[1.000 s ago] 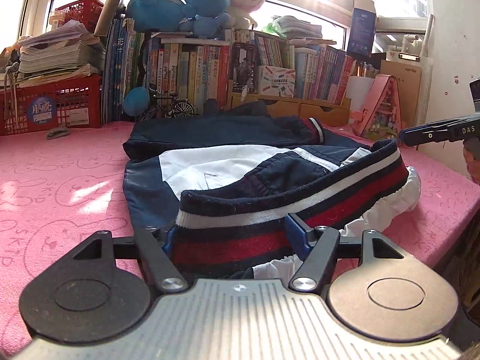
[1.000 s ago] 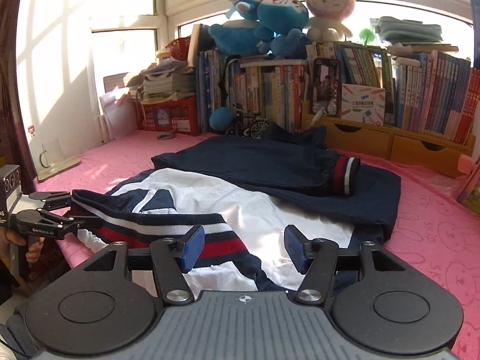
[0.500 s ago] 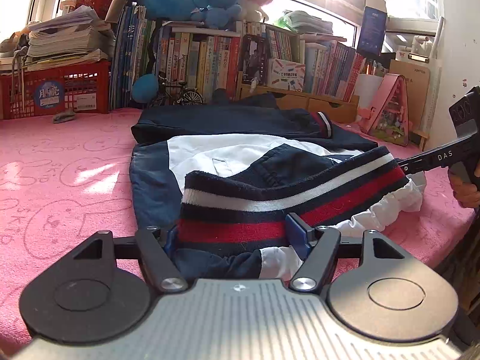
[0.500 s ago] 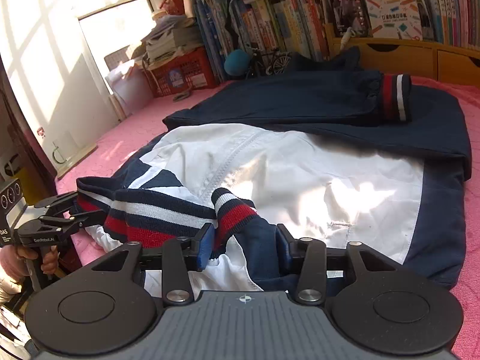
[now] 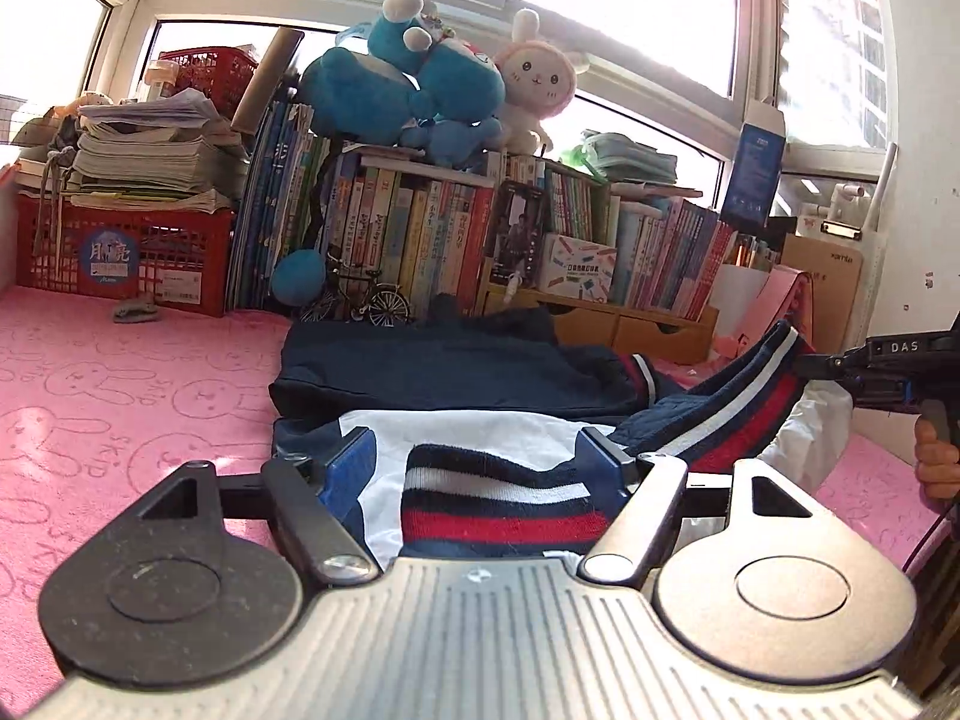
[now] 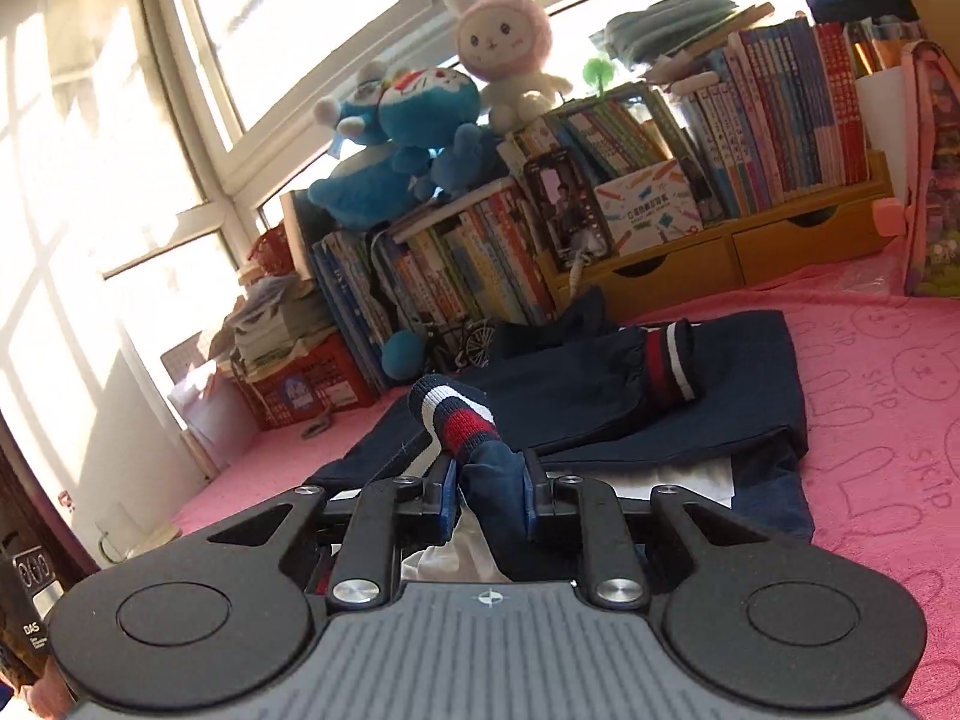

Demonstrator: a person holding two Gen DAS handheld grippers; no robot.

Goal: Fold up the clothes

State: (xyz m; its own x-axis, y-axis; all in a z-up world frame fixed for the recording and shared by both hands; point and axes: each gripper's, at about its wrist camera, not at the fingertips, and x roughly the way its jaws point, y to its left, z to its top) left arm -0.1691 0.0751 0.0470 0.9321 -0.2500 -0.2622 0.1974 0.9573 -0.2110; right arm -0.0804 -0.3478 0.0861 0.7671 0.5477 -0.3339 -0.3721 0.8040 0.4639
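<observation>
A navy and white jacket (image 5: 456, 372) with a red, white and navy striped hem lies on the pink blanket (image 5: 120, 396). My left gripper (image 5: 477, 459) is open; the striped hem (image 5: 498, 504) lies between its blue pads, not pinched. My right gripper (image 6: 487, 492) is shut on the jacket's hem corner (image 6: 456, 417) and holds it lifted above the jacket. It also shows in the left wrist view (image 5: 810, 363), pulling the hem band (image 5: 744, 396) up at the right. A folded sleeve with a striped cuff (image 6: 666, 360) rests across the jacket's far part.
Rows of books (image 5: 420, 240) with plush toys (image 5: 420, 90) on top stand along the far edge. A red crate (image 5: 120, 252) of papers is at the far left, a toy bicycle (image 5: 360, 300) by the books, a pink house-shaped box (image 6: 936, 180) at the right.
My right gripper closed on the hem corner and lifted it up and away. My left gripper opened and the hem slackened between its pads. Both views tilted upward.
</observation>
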